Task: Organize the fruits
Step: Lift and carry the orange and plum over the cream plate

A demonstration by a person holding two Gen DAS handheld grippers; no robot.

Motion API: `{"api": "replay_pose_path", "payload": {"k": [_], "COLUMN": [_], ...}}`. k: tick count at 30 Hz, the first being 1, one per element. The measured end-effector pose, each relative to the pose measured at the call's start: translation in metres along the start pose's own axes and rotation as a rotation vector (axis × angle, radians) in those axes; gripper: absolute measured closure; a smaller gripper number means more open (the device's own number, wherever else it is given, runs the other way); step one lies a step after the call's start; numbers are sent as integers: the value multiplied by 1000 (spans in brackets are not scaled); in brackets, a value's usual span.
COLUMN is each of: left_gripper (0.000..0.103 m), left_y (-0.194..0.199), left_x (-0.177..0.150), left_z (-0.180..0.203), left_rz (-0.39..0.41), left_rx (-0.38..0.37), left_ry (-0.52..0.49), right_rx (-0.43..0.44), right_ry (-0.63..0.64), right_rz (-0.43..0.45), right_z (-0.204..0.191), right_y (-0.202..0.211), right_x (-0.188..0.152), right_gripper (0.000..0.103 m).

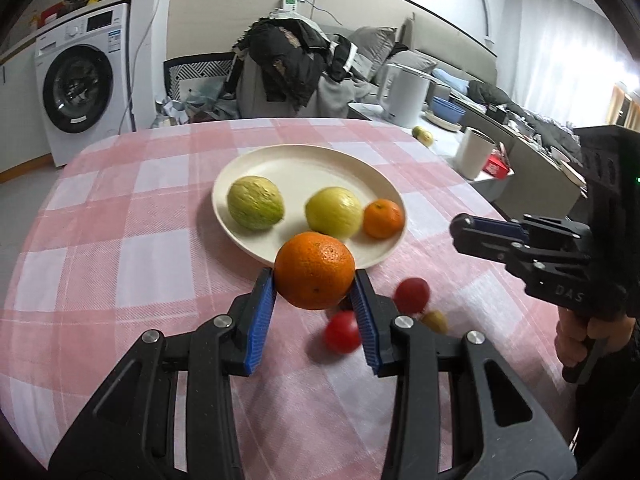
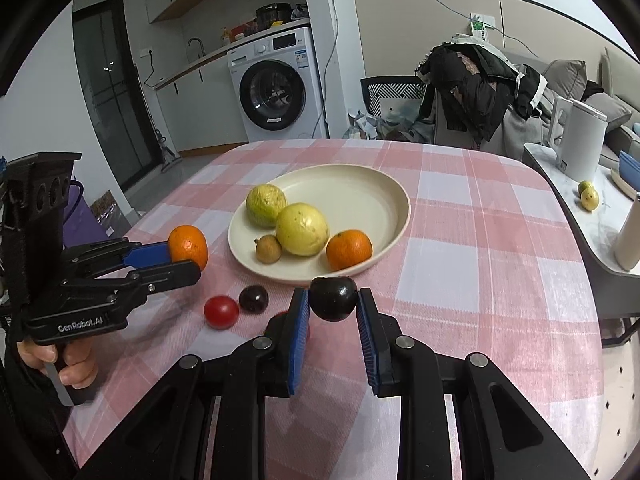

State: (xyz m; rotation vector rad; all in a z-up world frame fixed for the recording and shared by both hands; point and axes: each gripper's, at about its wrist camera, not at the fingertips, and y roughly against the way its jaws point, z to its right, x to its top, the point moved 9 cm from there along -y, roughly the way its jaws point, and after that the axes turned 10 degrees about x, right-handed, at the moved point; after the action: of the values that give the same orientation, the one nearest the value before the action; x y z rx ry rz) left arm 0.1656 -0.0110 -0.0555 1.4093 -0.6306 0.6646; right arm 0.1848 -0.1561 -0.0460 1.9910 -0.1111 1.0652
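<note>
Over a pink checked cloth (image 2: 480, 240), the left gripper (image 1: 315, 280), lettered "GenRobot.AI", clamped an orange (image 1: 315, 270) at the plate's (image 1: 280, 160) 6 o'clock edge. The right gripper (image 2: 333, 299), marked "DAS", pinched a dark plum (image 2: 334, 298). Only the right view showed a small brown fruit (image 2: 269, 249) on the plate and a second plum (image 2: 253, 298) beside a tomato (image 2: 221, 311).
</note>
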Motion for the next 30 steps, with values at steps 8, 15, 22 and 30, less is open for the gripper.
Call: {"api": "replay_pose_path", "payload": {"k": [8, 15, 22, 30], "left_gripper": [67, 67, 67, 67], "left_y": [-30, -49, -62, -74], "left_x": [14, 19, 21, 26], "left_z": [-15, -19, -18, -18], "left_rz": [-21, -35, -43, -51], "left_rx": [51, 64, 72, 77], "left_ry": [11, 12, -8, -19], "right_rx": [3, -6, -12, -22], "right_ry": [-14, -23, -39, -32], "right_rz": [19, 27, 37, 28], "right_z": [3, 8, 13, 19], "right_y": [-11, -23, -32, -41], "right_x": [16, 29, 38, 47], "right_gripper": [78, 78, 78, 78]}}
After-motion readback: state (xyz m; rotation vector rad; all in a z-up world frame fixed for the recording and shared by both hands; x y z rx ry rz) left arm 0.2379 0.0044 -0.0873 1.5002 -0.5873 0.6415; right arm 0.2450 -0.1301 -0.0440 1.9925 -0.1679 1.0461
